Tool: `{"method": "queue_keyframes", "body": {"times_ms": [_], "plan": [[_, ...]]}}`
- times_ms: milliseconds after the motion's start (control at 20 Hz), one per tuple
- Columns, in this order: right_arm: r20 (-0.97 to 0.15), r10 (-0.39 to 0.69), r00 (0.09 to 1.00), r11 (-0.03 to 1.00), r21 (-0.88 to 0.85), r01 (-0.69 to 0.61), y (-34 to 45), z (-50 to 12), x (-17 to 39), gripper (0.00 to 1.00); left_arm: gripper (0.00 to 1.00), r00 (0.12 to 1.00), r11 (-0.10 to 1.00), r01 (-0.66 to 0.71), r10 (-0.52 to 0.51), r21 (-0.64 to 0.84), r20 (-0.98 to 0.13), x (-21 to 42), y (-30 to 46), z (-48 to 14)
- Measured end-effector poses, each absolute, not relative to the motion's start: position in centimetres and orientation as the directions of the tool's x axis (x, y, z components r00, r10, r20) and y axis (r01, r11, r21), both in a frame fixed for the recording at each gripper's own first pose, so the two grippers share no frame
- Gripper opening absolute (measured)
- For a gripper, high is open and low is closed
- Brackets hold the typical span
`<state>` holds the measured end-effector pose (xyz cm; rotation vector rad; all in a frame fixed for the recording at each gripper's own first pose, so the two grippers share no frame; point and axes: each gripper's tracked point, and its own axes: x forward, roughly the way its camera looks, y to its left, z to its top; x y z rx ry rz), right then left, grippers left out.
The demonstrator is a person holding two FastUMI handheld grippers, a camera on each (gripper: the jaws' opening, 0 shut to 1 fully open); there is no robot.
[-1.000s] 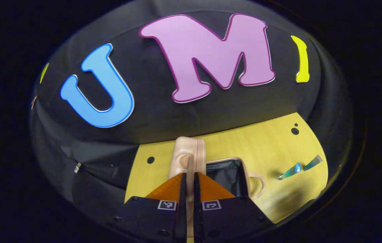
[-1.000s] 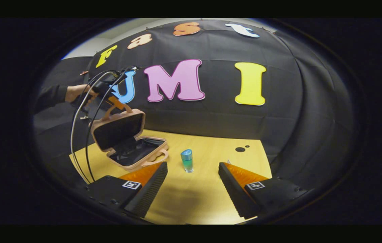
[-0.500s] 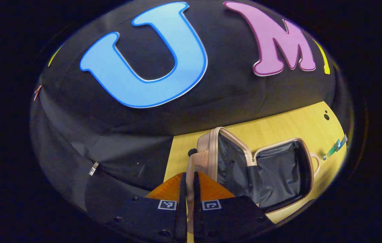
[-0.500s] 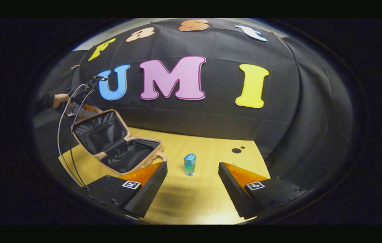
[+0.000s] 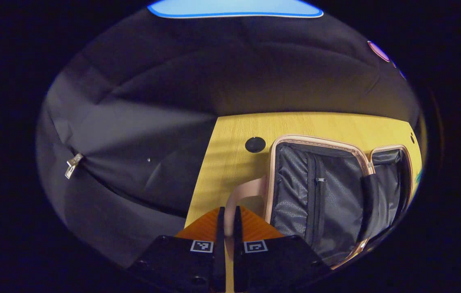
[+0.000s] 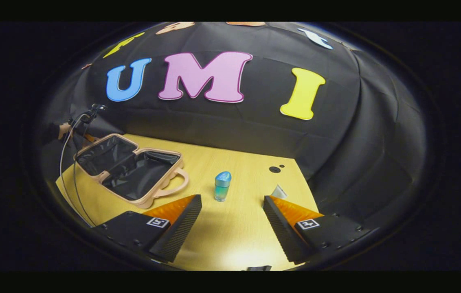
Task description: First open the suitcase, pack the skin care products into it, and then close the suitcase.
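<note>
suitcase (image 6: 128, 171): small, pink-beige shell, lying fully open on the wooden table (image 6: 234, 236) at the left of the right gripper view, both halves spread flat with dark lining upward; lid half toward the upper left, base half toward the centre. base handle (image 6: 175, 184): arched, pointing toward the middle of the table. lid handle (image 5: 240, 195): seen at lower centre of the left gripper view, running down between the fingers. left gripper (image 5: 227, 221): bottom centre of its own view, fingers drawn together and clamped on the lid handle; lid lining with a vertical zip fills the right of that frame. the same gripper is seen far off at the upper left of the right gripper view, held by a hand (image 6: 64, 130) with cables trailing down. skin care bottle (image 6: 222, 186): blue-green with a rounded blue cap, upright on the table, centre of the right gripper view, apart from the suitcase, to its right. right gripper (image 6: 232, 211): bottom of its own view, fingers wide apart, holding nothing, bottle beyond the gap. table holes (image 6: 274, 169): dark, round, right of the bottle.
</note>
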<state>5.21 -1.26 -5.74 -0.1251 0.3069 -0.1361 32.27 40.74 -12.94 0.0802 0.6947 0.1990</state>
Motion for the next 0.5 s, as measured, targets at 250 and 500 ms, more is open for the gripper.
{"method": "queue_keyframes", "body": {"times_ms": [250, 500], "plan": [[-0.311, -0.154, 0.938, 0.987, -0.083, 0.135, -0.7, -6.3, 6.2, 0.97, 0.18, 0.744, 0.976, -0.198, 0.212, 0.094, -0.634, 32.4, 42.0, -14.3], [-0.272, -0.168, 0.947, 0.985, -0.071, 0.155, -1.8, -5.5, 5.8, 0.97, 0.51, 0.818, 0.975, -0.219, 0.204, 0.037, -0.537, 29.5, 40.8, -9.2]]}}
